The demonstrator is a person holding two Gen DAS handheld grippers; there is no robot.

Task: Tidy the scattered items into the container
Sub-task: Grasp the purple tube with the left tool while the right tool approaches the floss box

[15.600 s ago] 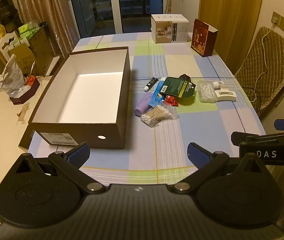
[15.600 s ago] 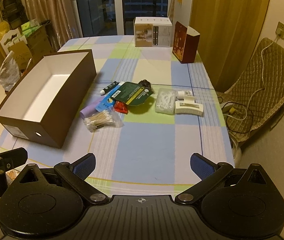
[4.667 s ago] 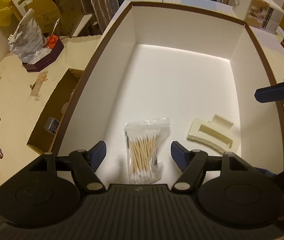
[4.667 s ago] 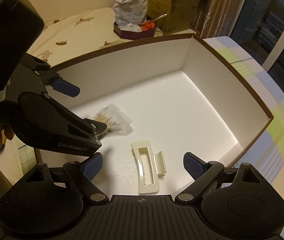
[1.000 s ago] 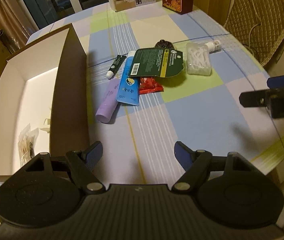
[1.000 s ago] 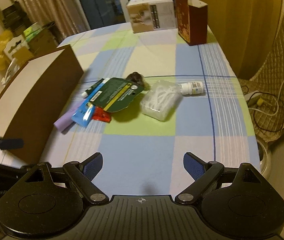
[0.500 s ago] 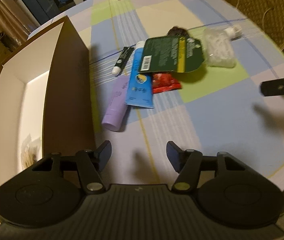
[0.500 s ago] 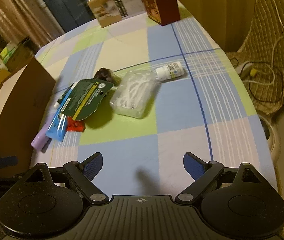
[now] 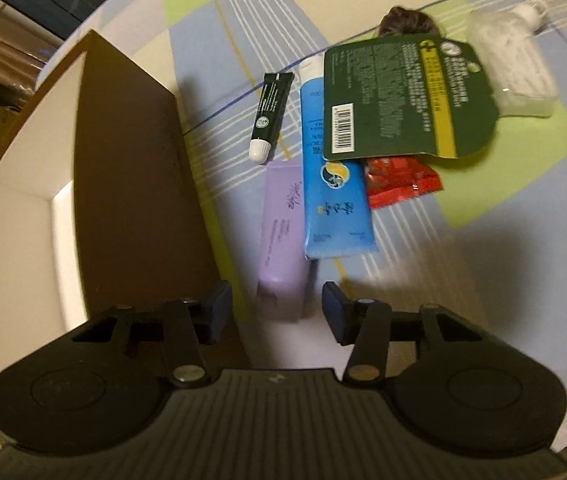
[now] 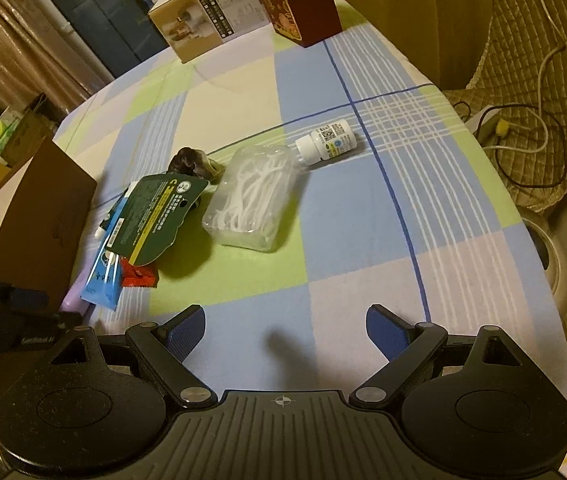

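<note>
Left gripper [image 9: 273, 308] low over the checked tablecloth [image 9: 423, 240], jaws parted, near end of the lilac tube [image 9: 281, 236] lying in the gap between the two blue pads; whether either pad touches it cannot be told, nothing gripped. Lilac tube lies lengthwise away from the gripper, just beside the outer wall of the brown box [image 9: 131, 184], its white inside lit at left. Blue tube [image 9: 333, 184] runs alongside the lilac one on its right, overlapping its edge. Small black tube with white cap [image 9: 269, 114] lies further out, apart from the box wall. Dark green card packet [image 9: 403, 98] rests across the top of the blue tube and over a red sachet [image 9: 399, 182]; a dark brown bundle [image 9: 405, 20] shows behind the card. Clear case of white picks [image 9: 511, 64] sits to the right of the card. Right gripper [image 10: 285, 332] hovers over bare cloth, jaws wide apart, empty, touching nothing. From its view the clear case [image 10: 253, 196] lies ahead, well apart, with a small white bottle [image 10: 327, 142] on its side just beyond the case's far corner. Green card [image 10: 155, 216], blue tube [image 10: 103, 276] and red sachet [image 10: 137, 276] cluster ahead-left, near the box corner [image 10: 43, 216]. Left gripper's body shows at the left edge of that view [image 10: 7, 320]. Two cartons [image 10: 211, 20] stand at the far end of the table.
</note>
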